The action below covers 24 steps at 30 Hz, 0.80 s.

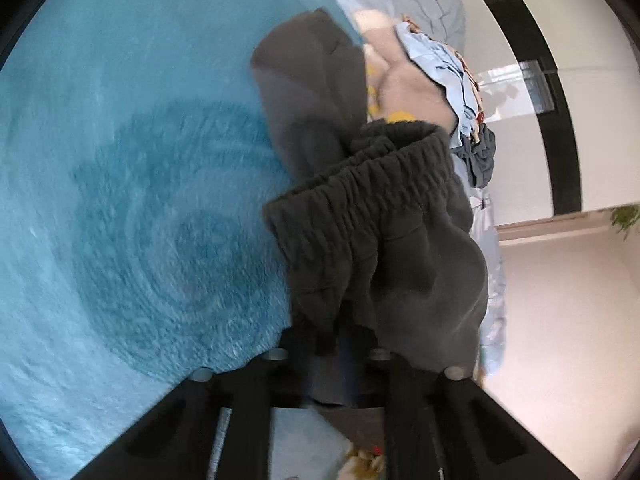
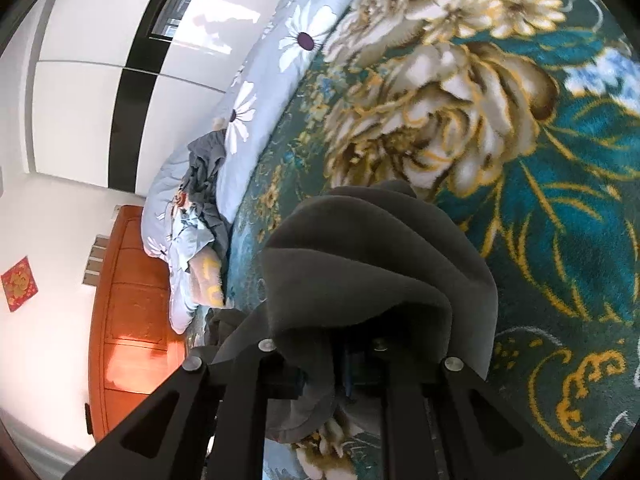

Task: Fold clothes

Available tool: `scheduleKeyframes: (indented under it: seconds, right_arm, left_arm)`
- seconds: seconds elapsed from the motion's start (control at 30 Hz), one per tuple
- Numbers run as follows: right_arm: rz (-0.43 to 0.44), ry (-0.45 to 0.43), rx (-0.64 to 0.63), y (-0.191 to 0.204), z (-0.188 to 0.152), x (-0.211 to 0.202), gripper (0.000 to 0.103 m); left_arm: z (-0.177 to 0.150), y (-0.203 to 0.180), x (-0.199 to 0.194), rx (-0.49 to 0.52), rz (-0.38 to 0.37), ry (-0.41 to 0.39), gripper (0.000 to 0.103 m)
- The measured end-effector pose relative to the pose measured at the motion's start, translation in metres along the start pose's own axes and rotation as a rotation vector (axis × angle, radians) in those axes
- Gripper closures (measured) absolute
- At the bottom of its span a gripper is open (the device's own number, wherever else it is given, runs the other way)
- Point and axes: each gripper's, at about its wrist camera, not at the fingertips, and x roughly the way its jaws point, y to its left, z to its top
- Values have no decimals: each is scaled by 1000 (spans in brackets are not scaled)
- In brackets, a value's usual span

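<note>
- So the whole thing happens on a bed: the right wrist view shows a plush teal blanket [image 2: 560, 208] with big cream-and-gold flowers, and the left wrist view shows a fuzzy blue blanket [image 1: 120, 160] with a darker swirl pattern in it.
- Along the bed's far edge there's a light blue daisy-print quilt [image 2: 248, 112], bunched up.
- Room-wise: white wardrobe doors [image 2: 88, 100] with a black stripe, an orange-brown wooden headboard [image 2: 128, 300], and a little red square decoration [image 2: 19, 289] on the wall.
- No baskets or bins anywhere, just a loose pile of clothes [image 1: 460, 92] near the quilt: something beige with yellow, something light blue, a dark grey bit.
- The task item is the dark grey sweatpants [image 1: 380, 220]. The left gripper [image 1: 344, 364] has its fingers clamped on the fabric near the gathered elastic waistband, and it's lifted off the blue blanket.
- The right gripper [image 2: 340, 360] has its fingers pinched on another part of the same garment, which drapes over them in thick soft folds above the floral blanket.
- Both views are tilted sideways, so the grippers are rolled over quite a bit.
</note>
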Motion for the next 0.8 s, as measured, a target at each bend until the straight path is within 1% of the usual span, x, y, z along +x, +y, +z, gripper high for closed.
scheduleKeyframes:
  seconds: [0.07,0.13,0.2,0.27,0.4,0.5,0.63,0.8]
  right_arm:
    - [32,-12,-29,11,3,-7,92]
    - [83,-36,-60,24,10,-16,96]
    - [141,-74,-95,41,21,-30,96]
    - [180,-106,-126,56,30,-42,96]
    - [238,-178,-151,70,42,-70,97]
    - [290,-227,-160,75,41,-95,97]
    - [351,-274,-227,89,33,-132,97]
    - [429,-318,-309,107,18,-165,97]
  left_arm:
    - [1,-24,-14,61,-21,-20,96]
    - [2,-49,-27,122,-43,-40,96]
    - [3,-73,-41,183,-64,-61,96]
    - [4,-97,-55,243,-85,-81,96]
    - [-13,-168,-93,412,-198,-133,97]
    - [-24,-179,-128,438,-253,-192,97]
    - [-39,-190,-177,467,-325,-273,97]
    - [-31,-161,-179,410,-264,-267,97]
